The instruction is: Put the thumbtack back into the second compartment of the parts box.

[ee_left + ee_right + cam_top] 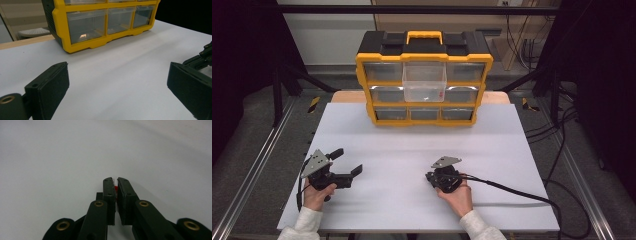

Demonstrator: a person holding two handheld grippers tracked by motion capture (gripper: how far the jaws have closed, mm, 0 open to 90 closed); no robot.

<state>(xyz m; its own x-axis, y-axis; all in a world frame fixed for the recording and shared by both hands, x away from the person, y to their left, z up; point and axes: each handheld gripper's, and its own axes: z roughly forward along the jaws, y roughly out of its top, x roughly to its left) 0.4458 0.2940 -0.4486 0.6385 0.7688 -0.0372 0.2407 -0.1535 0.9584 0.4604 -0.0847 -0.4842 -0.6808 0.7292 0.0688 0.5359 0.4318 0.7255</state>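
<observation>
High view: we see a yellow organizer at twelve o'clock, one clear drawer pulled out with a small item inside. Our right gripper is pressed together, pinching a small red piece at its tips. Our left gripper is spread wide above the white tabletop; dark floor around.

Left gripper jaws wide; right gripper jaws closed.

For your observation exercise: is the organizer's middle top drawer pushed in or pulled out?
Pulled out: the clear drawer juts forward from the yellow organizer.
</observation>
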